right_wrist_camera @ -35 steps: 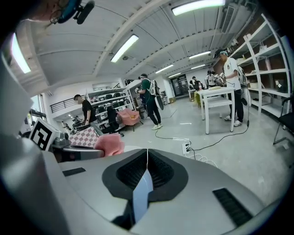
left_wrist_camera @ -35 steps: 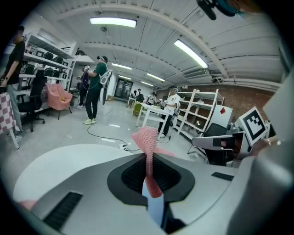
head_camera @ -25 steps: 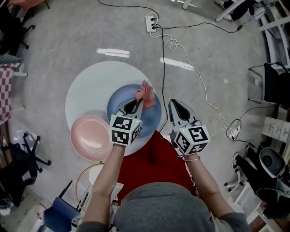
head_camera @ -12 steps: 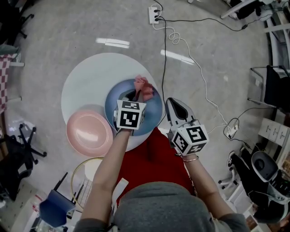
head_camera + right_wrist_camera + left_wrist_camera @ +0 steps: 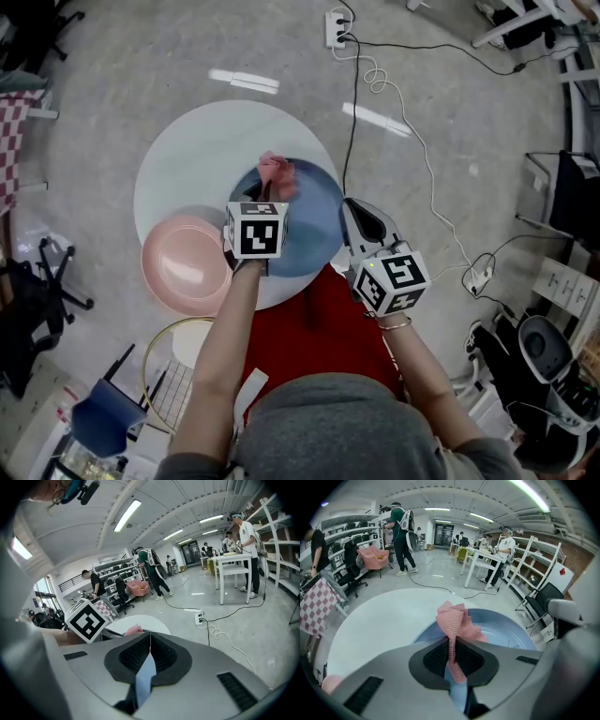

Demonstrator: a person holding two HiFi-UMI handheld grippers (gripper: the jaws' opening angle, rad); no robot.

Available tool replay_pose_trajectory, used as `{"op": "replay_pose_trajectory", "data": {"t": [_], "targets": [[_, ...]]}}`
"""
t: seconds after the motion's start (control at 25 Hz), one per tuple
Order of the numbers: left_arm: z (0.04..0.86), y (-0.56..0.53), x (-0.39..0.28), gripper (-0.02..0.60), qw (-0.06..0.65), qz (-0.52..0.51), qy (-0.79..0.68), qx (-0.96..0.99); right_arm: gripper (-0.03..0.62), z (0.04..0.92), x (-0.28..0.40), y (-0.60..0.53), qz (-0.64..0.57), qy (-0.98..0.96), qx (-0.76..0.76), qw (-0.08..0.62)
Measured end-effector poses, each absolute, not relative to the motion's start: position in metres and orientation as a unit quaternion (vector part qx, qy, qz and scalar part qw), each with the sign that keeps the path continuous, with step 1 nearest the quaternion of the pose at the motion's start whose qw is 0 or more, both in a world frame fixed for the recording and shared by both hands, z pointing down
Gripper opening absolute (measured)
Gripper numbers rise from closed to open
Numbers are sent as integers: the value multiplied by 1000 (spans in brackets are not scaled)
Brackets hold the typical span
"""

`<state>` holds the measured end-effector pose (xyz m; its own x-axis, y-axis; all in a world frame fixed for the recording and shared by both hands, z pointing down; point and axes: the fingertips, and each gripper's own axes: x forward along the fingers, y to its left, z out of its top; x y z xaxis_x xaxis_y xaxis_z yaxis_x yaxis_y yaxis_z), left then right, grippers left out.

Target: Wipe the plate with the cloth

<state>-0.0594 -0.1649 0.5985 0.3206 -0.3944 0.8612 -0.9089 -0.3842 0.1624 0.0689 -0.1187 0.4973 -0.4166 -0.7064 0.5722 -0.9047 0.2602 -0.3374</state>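
1. Table (image 5: 187,159): round and white, standing on a grey floor.
2. Blue plate (image 5: 314,225): lies on the table at the edge nearest the person, towards the right. Its right rim reaches the table's edge.
3. Pink plate (image 5: 183,267): lies at the table's near-left edge, just beside the blue plate. Neither gripper touches it.
4. Left gripper (image 5: 451,641): clenched on the cloth (image 5: 454,620). The jaws are pressed together, with a strip of pink mesh fabric pinched between them.
5. Cloth: the bunched free end stands out beyond the left gripper's tips, over the blue plate's far-left rim. From above it shows as a pink bundle just ahead of the marker cube (image 5: 255,230). Contact with the plate's surface cannot be confirmed.
6. Right gripper (image 5: 150,641): clamped on the blue plate's right rim. A thin blue edge runs between its closed jaws. From above it sits at the table's near-right edge.
7. Floor: a cable (image 5: 412,159) trails past the table's right side to a power strip (image 5: 337,26).
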Motion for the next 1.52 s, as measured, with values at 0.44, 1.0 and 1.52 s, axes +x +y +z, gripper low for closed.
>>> {"op": "replay_pose_trajectory", "data": {"t": [0.44,1.0,1.52], "targets": [[590,-162,-98,32,295,420,-483,710,29,501,45,-123,318,-796,487,170],[571,-133,-139,32,293,416,-517,688,29,493,31,-113,303,-808,475,172],[519,-121,-47,32,306,330,-420,788,29,479,88,-83,300,-761,557,147]]}}
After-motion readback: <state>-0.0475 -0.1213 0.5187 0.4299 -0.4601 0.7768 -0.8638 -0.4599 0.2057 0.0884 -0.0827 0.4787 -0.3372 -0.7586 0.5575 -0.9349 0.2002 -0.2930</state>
